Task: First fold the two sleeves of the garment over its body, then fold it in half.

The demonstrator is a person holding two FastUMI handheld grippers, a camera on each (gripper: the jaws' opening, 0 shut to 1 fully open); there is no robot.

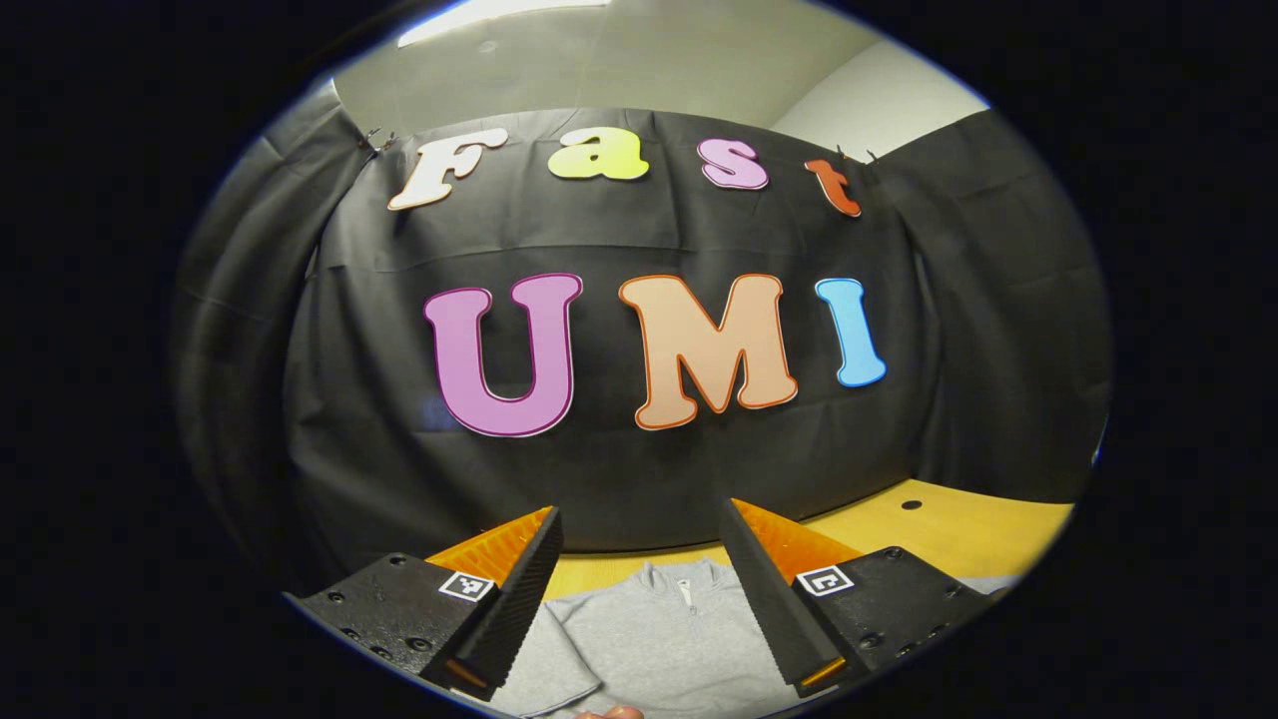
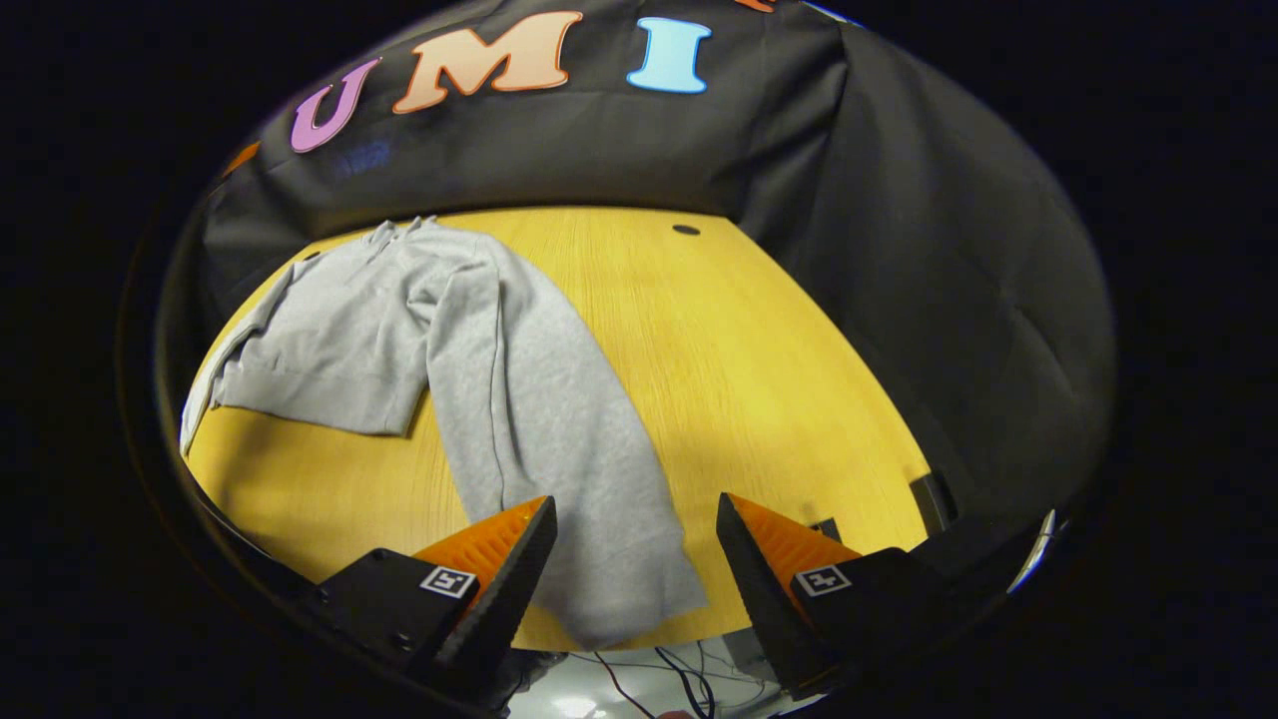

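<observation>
Grey fleece: one sweatshirt (image 2: 399, 320) lies flat on the yellow wooden surface (image 2: 739, 350). One long sleeve (image 2: 559, 449) runs from the shoulder toward the right hand-held gripper (image 2: 634, 569), its cuff lying between those wide-spread, empty fingers. That hand is nearer. The left hand-held gripper (image 1: 639, 589), also wide and empty, hovers over the zip collar (image 1: 684, 584). I judge that sleeve is folded first; the second sleeve isn't clear.

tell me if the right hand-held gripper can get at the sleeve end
Probably yes: the right hand-held gripper is open, and the sleeve lies flat on the table between its fingers, nothing covering it.
</observation>
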